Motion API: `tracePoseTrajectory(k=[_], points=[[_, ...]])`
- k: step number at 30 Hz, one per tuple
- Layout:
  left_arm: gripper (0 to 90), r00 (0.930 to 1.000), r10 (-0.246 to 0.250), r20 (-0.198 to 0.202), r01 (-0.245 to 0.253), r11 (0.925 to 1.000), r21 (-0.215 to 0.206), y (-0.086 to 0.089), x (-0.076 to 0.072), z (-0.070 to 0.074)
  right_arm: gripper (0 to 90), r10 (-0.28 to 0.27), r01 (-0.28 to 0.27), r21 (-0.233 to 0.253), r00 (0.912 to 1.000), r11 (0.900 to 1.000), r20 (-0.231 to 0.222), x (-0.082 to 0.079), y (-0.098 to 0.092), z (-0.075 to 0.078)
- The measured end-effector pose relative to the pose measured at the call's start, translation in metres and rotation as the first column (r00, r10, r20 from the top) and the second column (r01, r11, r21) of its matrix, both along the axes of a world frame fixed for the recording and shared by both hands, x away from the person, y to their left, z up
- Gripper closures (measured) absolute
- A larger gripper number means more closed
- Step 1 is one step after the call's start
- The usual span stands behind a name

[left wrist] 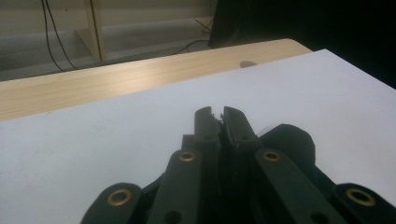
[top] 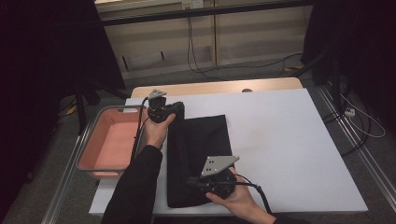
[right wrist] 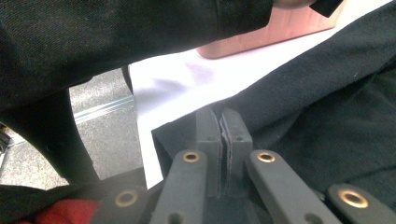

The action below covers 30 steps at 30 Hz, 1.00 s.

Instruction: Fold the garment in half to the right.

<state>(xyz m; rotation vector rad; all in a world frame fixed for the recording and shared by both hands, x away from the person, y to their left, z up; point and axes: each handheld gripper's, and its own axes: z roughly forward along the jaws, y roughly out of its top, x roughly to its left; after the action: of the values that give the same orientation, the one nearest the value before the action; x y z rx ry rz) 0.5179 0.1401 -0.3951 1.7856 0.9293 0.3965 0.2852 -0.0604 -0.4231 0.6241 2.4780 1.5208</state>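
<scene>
A black cloth (top: 205, 140) lies lengthwise on the white table (top: 289, 140), its left side doubled over into a thicker strip. My left gripper (top: 178, 108) is at the cloth's far left corner, shut on a thin edge of it. In the left gripper view the jaws (left wrist: 222, 114) meet with a sliver of fabric between them, and a bunched bit of the cloth (left wrist: 289, 142) sits just to their right. My right gripper (top: 190, 181) points left at the cloth's near end. There its jaws (right wrist: 222, 122) are shut on a thin layer of the cloth (right wrist: 327, 107).
A pink tray (top: 87, 144) with a grey rim stands off the table's left edge; its corner (right wrist: 280, 28) shows in the right gripper view behind the person's dark sleeve (right wrist: 116, 42). A wooden strip (top: 210, 87) borders the far edge. White table stretches right of the cloth.
</scene>
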Motion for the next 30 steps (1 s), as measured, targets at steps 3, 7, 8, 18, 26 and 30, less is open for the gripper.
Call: tracePoseTrajectory(k=[3,7,8,18,26,30], points=[[85.2,1.0,-0.005,-0.009,0.005,1.0,-0.005,-0.005,0.001,-0.002,87.6,-0.006,0.006,0.006,1.0,1.0,-0.004,-0.002,-0.006,-0.001],[85.2,0.9999,-0.01,-0.012,0.01,0.9999,-0.005,-0.012,0.002,-0.004,87.6,-0.012,0.012,0.007,0.9999,1.0,-0.003,-0.004,-0.012,-0.001],[85.1,0.9998,-0.013,-0.012,0.013,0.9999,-0.004,-0.014,0.002,-0.004,87.6,-0.014,0.014,0.008,0.9999,1.0,-0.006,-0.004,-0.013,-0.001],[85.1,0.999,-0.043,-0.01,0.043,0.9991,0.001,-0.032,0.002,-0.003,87.5,-0.03,0.03,0.007,0.9994,1.0,-0.015,-0.008,-0.026,-0.003],[85.1,0.9983,-0.058,-0.011,0.058,0.9983,-0.006,-0.041,0.002,-0.004,87.5,-0.035,0.035,0.002,0.9993,0.999,-0.012,-0.01,-0.032,-0.004],[85.2,0.9981,-0.061,-0.012,0.061,0.9981,-0.013,-0.044,0.003,-0.006,87.5,-0.043,0.043,-0.001,0.999,0.999,-0.014,-0.011,-0.035,-0.005]])
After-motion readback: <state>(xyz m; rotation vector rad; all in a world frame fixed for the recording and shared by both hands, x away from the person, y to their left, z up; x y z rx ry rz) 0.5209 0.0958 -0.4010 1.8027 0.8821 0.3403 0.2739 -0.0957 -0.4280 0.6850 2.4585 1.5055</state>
